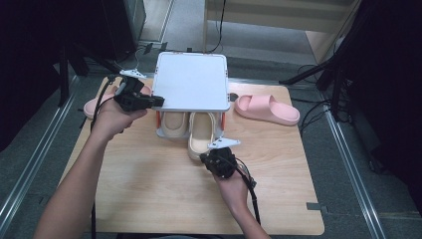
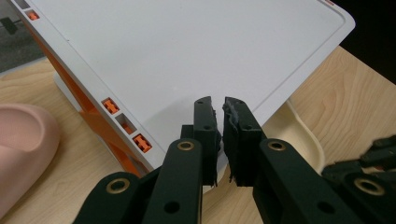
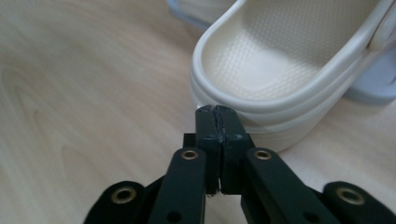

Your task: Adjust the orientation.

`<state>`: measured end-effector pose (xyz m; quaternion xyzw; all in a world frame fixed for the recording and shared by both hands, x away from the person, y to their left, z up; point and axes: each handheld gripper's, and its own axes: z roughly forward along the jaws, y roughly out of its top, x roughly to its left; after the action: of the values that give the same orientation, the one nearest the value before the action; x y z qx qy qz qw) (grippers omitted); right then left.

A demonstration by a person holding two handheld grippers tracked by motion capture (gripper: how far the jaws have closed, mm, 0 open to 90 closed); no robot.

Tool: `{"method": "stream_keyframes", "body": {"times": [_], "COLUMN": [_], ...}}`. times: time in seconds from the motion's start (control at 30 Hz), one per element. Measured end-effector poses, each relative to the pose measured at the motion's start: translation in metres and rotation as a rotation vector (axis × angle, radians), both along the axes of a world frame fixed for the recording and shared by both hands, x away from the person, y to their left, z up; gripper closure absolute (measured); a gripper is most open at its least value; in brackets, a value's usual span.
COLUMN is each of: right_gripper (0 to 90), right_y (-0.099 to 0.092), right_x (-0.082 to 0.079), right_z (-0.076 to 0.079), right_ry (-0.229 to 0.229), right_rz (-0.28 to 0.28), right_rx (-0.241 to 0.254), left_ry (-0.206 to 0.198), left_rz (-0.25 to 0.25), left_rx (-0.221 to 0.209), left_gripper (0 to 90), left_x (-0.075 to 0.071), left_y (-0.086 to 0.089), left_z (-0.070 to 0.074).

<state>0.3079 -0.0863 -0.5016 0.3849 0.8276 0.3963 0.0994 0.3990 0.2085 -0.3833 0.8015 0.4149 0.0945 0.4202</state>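
Observation:
A white shoe rack (image 1: 191, 82) (image 2: 187, 51) with orange supports stands at the back of the wooden table (image 1: 149, 189). Two cream slippers lie under its shelf: one (image 1: 174, 124) tucked in, the other (image 1: 201, 132) (image 3: 280, 60) sticking out toward the front. My left gripper (image 1: 158, 101) (image 2: 218, 105) lies over the shelf's left front corner, its jaws together but for a thin slit, with nothing between them. My right gripper (image 1: 205, 158) (image 3: 217, 112) is shut and empty, its tips against the heel of the protruding slipper.
One pink slipper (image 1: 266, 108) lies on the table right of the rack. Another (image 1: 92, 107) (image 2: 23, 154) lies left of it, behind my left hand. Metal rails and dark stands flank the table on the floor.

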Motion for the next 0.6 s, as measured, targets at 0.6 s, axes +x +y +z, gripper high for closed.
{"method": "stream_keyframes", "body": {"times": [0.6], "right_gripper": [87.4], "right_y": [0.0], "right_x": [0.061], "right_z": [0.0], "right_ry": [-0.019], "right_rz": [-0.081], "right_rx": [-0.001], "left_ry": [0.001], "left_rz": [-0.006], "left_rx": [-0.015], "left_gripper": [83.2], "left_x": [0.001], "left_y": [0.002], "left_z": [-0.001]}}
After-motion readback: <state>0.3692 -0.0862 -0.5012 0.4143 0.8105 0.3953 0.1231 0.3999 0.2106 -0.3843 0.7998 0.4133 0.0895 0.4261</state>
